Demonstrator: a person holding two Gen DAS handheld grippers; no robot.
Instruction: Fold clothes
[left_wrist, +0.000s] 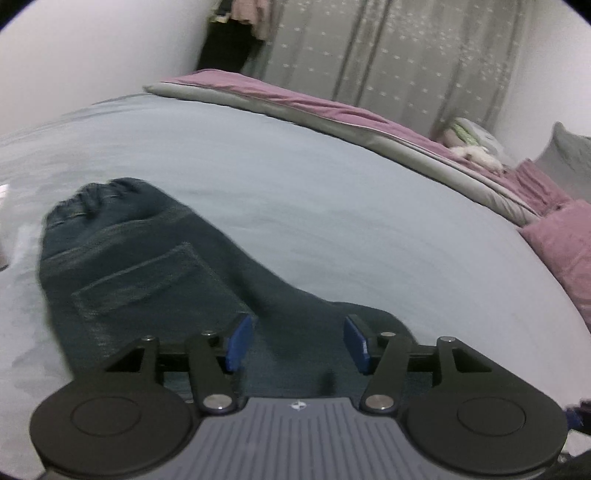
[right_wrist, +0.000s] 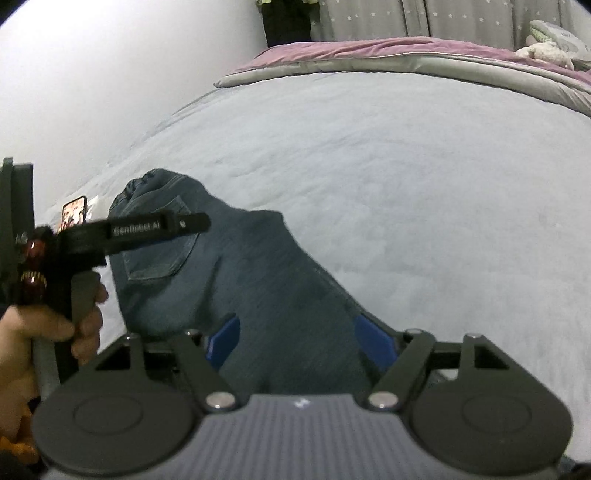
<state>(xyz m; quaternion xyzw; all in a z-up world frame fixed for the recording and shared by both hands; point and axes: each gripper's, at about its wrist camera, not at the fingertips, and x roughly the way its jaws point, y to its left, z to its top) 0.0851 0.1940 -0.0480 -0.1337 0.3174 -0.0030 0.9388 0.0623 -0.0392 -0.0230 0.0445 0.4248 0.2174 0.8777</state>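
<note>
A pair of dark blue jeans (left_wrist: 147, 273) is laid on the pale blue bedspread (left_wrist: 332, 206), toward its left part, with the gathered waistband at the far end and a back pocket (left_wrist: 147, 280) facing up. The legs are run back toward the cameras and pass under both grippers. The left gripper (left_wrist: 298, 341) is seen released, its blue pads (left_wrist: 240, 341) spread apart above the denim with nothing between them. The right gripper (right_wrist: 297, 345) is likewise spread wide over the legs, and no cloth is pinched. In the right wrist view, a hand (right_wrist: 48, 332) is wrapped around a black handle at the left edge. A phone (right_wrist: 75, 213) is lying on the bedspread beside the waistband. A purple and grey quilt (left_wrist: 295, 103) is folded along the far side of the bed, and star-patterned grey curtains (left_wrist: 388, 55) are hung behind it.
</note>
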